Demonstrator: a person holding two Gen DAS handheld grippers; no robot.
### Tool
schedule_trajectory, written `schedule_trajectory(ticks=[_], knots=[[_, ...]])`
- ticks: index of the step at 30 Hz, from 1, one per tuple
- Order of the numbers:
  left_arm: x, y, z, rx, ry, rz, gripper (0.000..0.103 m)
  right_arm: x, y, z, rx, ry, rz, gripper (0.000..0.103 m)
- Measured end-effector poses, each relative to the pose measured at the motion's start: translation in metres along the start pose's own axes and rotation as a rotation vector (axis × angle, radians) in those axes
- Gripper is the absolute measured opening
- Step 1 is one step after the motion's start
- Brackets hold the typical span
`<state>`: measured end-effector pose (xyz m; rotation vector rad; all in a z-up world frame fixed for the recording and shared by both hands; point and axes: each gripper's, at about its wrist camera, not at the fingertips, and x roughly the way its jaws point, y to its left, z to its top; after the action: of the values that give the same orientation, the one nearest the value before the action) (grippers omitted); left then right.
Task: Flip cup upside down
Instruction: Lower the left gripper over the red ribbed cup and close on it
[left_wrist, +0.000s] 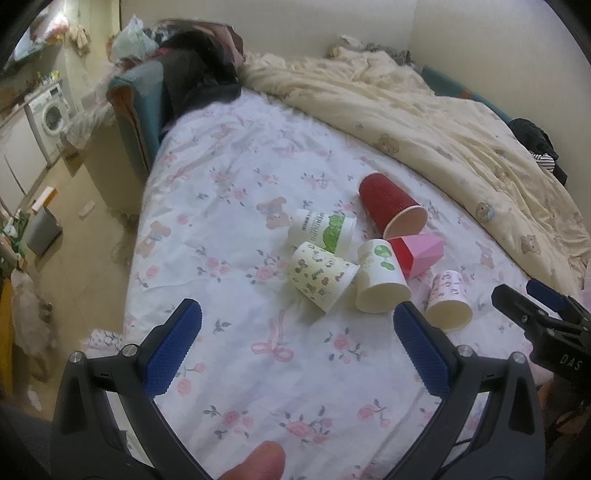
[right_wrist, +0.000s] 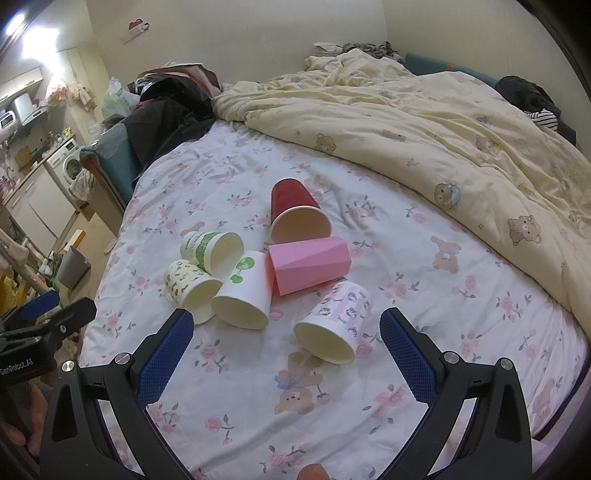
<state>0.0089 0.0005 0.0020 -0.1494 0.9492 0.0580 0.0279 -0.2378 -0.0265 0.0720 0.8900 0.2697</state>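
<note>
Six cups lie on their sides in a cluster on the flowered bed sheet (right_wrist: 229, 373); none stands mouth-down, so the flip is judged not yet begun. Left gripper (left_wrist: 297, 323) and right gripper (right_wrist: 286, 330) are both spread wide and empty. Nearest the right gripper lies the thin paper pink-patterned cup (right_wrist: 334, 319), then a ribbed red cup (right_wrist: 295, 208) and a faceted pink cup (right_wrist: 310, 264).

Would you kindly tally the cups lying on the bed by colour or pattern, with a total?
Red ribbed cup: 1
Pink faceted cup: 1
White cup with green band: 1
White cup with green globe print: 1
Cream cup with small prints: 1
Pale pink patterned cup: 1
Total: 6 cups, all on their sides.
</note>
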Motion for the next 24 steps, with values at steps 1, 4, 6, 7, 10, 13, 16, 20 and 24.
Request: schedule_trajectory(ticks=[1,4,6,7,10,13,16,20,24], knots=[[0.002,-0.001,0.004,-0.004,0.009,0.002,0.103,0.000,-0.003,0.006,-0.002,0.001,-0.002,0.103],[0.014,-0.009,0.026,-0.009,0.038,0.021,0.102,0.000,-0.016,0.027,-0.014,-0.014,-0.038,0.103],[0.026,-0.017,0.041,-0.011,0.063,0.029,0.102,0.004,-0.027,0.041,-0.017,-0.018,-0.057,0.103],[0.033,-0.020,0.050,-0.020,0.081,0.027,0.102,0.008,-0.032,0.048,-0.023,-0.021,-0.074,0.103],[0.056,-0.031,0.074,-0.042,0.127,-0.007,0.102,0.022,-0.048,0.066,-0.024,-0.014,-0.115,0.103],[0.076,-0.049,0.094,-0.021,0.147,-0.001,0.102,0.039,-0.066,0.083,0.003,0.000,-0.126,0.103],[0.101,-0.068,0.110,-0.009,0.198,-0.027,0.102,0.057,-0.081,0.095,0.033,0.020,-0.140,0.103],[0.134,-0.088,0.124,-0.019,0.277,-0.053,0.102,0.080,-0.095,0.108,0.060,0.043,-0.158,0.103],[0.161,-0.107,0.130,-0.018,0.329,-0.061,0.102,0.096,-0.103,0.113,0.083,0.061,-0.167,0.103]])
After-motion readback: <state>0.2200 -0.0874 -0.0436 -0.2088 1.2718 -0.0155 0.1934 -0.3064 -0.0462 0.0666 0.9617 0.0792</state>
